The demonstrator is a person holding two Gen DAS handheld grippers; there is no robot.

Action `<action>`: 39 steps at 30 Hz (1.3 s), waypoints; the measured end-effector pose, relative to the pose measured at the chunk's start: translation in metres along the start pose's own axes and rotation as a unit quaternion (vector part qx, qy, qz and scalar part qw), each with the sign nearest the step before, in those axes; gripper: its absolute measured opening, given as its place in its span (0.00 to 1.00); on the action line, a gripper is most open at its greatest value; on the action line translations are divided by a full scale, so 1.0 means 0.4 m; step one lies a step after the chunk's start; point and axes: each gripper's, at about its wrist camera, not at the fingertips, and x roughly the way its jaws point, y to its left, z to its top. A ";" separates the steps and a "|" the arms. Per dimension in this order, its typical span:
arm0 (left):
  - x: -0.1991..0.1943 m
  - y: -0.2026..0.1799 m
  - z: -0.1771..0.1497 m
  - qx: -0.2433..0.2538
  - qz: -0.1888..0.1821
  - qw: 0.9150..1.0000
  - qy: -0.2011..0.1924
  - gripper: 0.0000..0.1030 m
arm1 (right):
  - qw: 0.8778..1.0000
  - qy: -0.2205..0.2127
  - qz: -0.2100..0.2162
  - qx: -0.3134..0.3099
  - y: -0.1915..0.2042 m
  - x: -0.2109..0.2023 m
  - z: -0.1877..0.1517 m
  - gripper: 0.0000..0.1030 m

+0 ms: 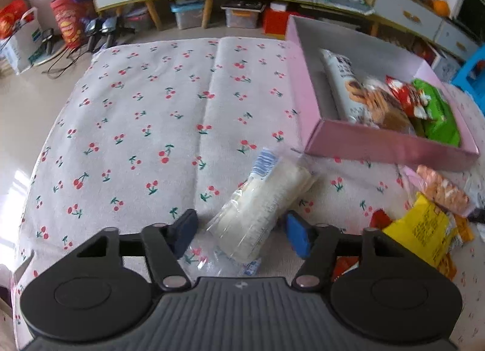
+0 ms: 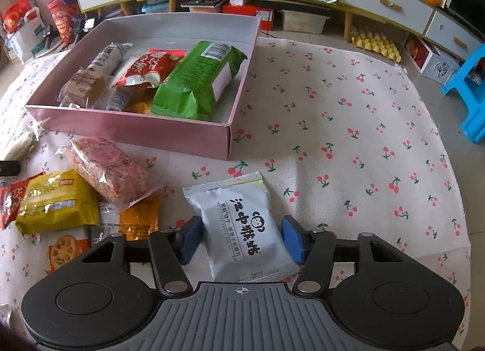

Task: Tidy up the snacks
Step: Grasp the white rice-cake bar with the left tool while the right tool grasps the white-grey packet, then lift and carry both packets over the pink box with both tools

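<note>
In the left wrist view a clear pack of white wafers (image 1: 263, 202) lies on the cherry-print cloth. My left gripper (image 1: 242, 231) straddles its near end. The right pad touches the wrapper, while a strip of cloth shows between the left pad and the pack, so the jaws stand open. In the right wrist view a white snack packet with black characters (image 2: 242, 226) lies flat between the fingers of my right gripper (image 2: 241, 240). Both blue pads meet its side edges. The pink box (image 2: 127, 129) behind holds a green bag (image 2: 197, 81), a red bag and other snacks.
Loose snacks lie left of the right gripper: a pink crispy bar (image 2: 109, 169), a yellow bag (image 2: 54, 202) and an orange sachet (image 2: 139, 217). The pink box (image 1: 391, 146) sits right of the wafers. A low cabinet and a blue stool (image 2: 466, 87) stand beyond the cloth.
</note>
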 end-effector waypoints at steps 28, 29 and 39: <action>-0.052 0.049 0.036 -0.132 -0.072 0.989 0.005 0.31 | 0.983 0.004 0.099 0.157 -0.075 -0.069 0.039 0.51; -0.056 0.047 0.038 -0.131 -0.075 0.989 0.003 0.31 | 0.981 0.001 0.104 0.163 -0.077 -0.076 0.042 0.51; -0.085 0.020 0.057 -0.133 -0.089 0.987 -0.020 0.31 | 0.968 -0.036 0.140 0.206 -0.086 -0.134 0.080 0.51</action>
